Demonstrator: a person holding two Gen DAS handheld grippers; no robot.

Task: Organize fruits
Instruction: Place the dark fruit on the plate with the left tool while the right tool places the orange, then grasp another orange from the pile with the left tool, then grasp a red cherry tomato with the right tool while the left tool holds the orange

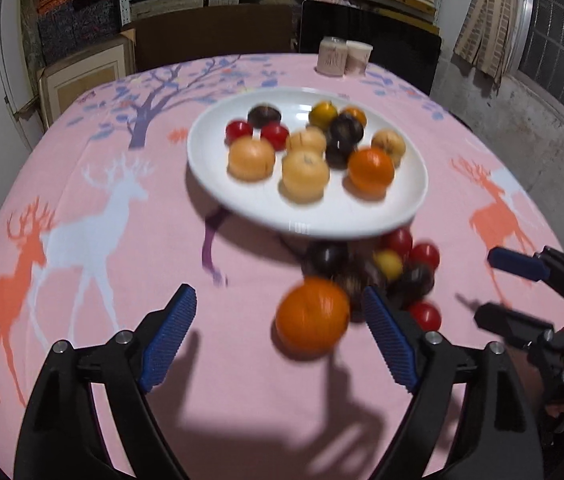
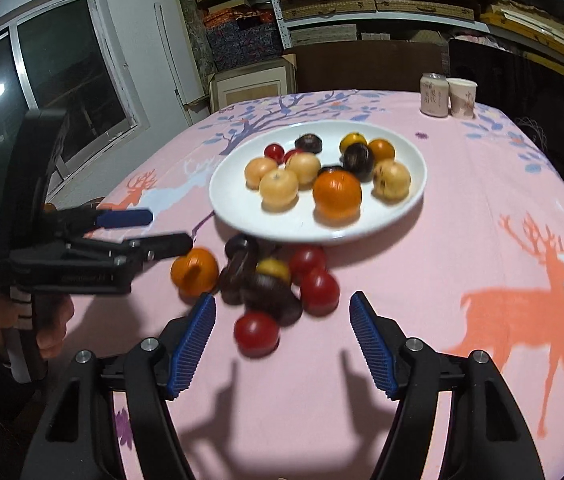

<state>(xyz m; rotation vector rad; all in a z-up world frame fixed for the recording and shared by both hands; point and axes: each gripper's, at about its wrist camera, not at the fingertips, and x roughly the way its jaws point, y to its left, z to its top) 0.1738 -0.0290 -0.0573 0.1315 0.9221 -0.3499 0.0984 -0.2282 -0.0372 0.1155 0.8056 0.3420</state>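
Note:
A white plate point(image 1: 306, 228) point(image 2: 322, 234) on the pink deer cloth holds an orange point(image 1: 371, 168), pale round fruits, dark plums and red tomatoes. In front of it lies a loose pile of fruit point(image 1: 382, 268) point(image 2: 266, 280). My left gripper point(image 1: 282, 320) point(image 2: 168, 230) is open. A loose orange point(image 1: 312, 314) point(image 2: 194, 272) lies on the cloth between its fingers, nearer the right one, with no pad pressing on it. My right gripper point(image 2: 282, 320) point(image 1: 490, 286) is open too. A red tomato point(image 2: 257, 332) lies between its fingers, nearer the left one and untouched.
A can point(image 2: 434, 94) and a paper cup point(image 2: 462, 98) stand at the table's far right. A dark chair back point(image 2: 366, 66) and shelves of boxes lie beyond the table. A hand point(image 2: 48, 320) holds the left gripper's grip at the near left.

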